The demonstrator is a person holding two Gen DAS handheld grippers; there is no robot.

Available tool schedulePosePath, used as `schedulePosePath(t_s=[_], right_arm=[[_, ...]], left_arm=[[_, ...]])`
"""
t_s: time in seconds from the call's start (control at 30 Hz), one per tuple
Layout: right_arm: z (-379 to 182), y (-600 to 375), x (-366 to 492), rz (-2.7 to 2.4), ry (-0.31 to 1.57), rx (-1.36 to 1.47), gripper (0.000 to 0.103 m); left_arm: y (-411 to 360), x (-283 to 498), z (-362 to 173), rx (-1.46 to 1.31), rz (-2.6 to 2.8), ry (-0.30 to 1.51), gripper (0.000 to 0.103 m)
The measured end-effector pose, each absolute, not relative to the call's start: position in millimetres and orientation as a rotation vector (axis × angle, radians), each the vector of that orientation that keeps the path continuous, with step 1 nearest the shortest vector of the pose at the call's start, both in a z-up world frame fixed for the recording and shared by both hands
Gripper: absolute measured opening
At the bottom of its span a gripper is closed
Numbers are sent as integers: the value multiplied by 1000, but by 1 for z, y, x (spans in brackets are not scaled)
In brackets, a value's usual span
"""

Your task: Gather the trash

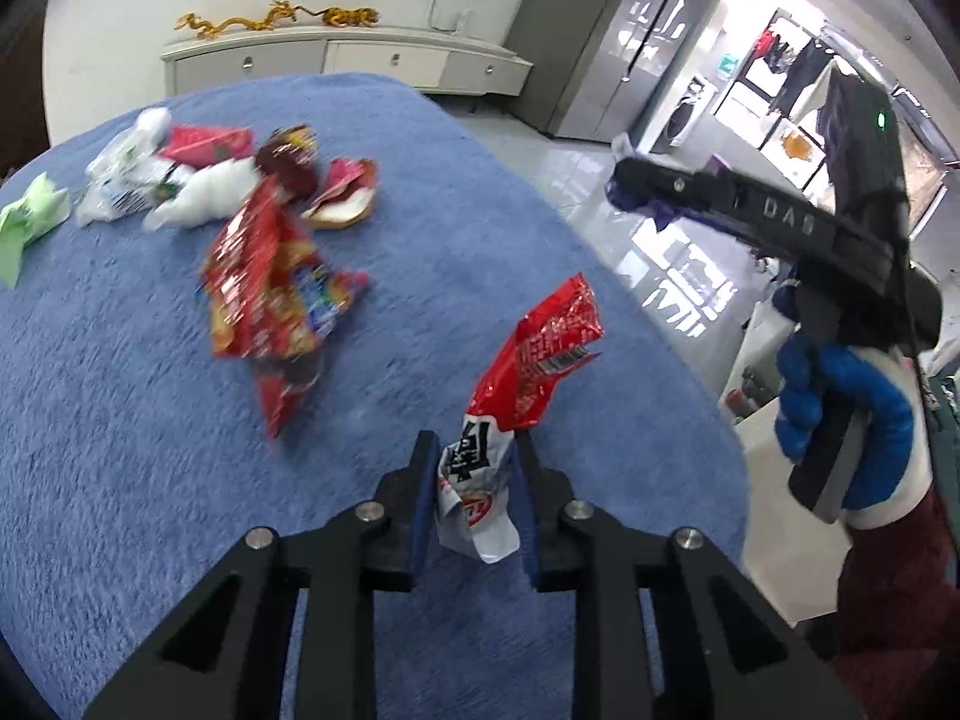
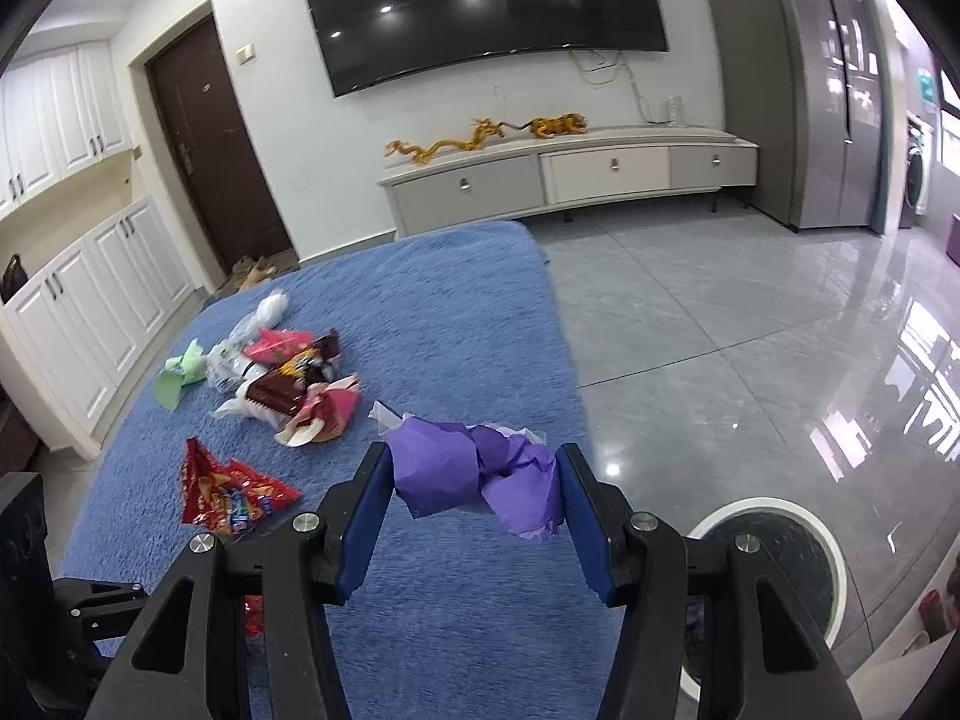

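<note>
Left hand-held gripper (image 1: 474, 480) clamped on red-and-white wrapper (image 1: 522, 384).

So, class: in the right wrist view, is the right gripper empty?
No, the right gripper is shut on crumpled purple paper held between its blue pads.

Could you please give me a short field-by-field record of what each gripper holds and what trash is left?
left gripper: shut on red wrapper
right gripper: shut on purple paper
surface: blue rug
loose trash: chip bag; pile beyond it
bin: round, white-rimmed, on the floor right of the rug
</note>
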State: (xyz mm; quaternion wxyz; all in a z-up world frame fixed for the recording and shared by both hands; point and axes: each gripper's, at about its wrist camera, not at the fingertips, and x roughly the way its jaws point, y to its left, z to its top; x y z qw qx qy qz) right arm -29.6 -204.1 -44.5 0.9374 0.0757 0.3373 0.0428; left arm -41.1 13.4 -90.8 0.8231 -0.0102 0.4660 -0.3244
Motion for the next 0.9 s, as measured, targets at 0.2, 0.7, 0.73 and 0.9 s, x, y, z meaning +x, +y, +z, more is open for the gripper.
schedulePosePath(t_s=[0.2, 0.7, 0.73, 0.9], right_arm=[[-43, -248, -46, -22, 662, 197, 53], [-92, -397, -93, -352, 724, 408, 54], [-95, -403, -94, -358, 730, 417, 54], [-111, -424, -94, -373, 756, 462, 55]], left_arm=[[-30, -26, -73, 3, -772, 967, 22], [-224, 21, -78, 144, -893, 1021, 23], [-233, 24, -80, 153, -895, 1025, 23], [-277, 39, -100, 145, -893, 1085, 27]])
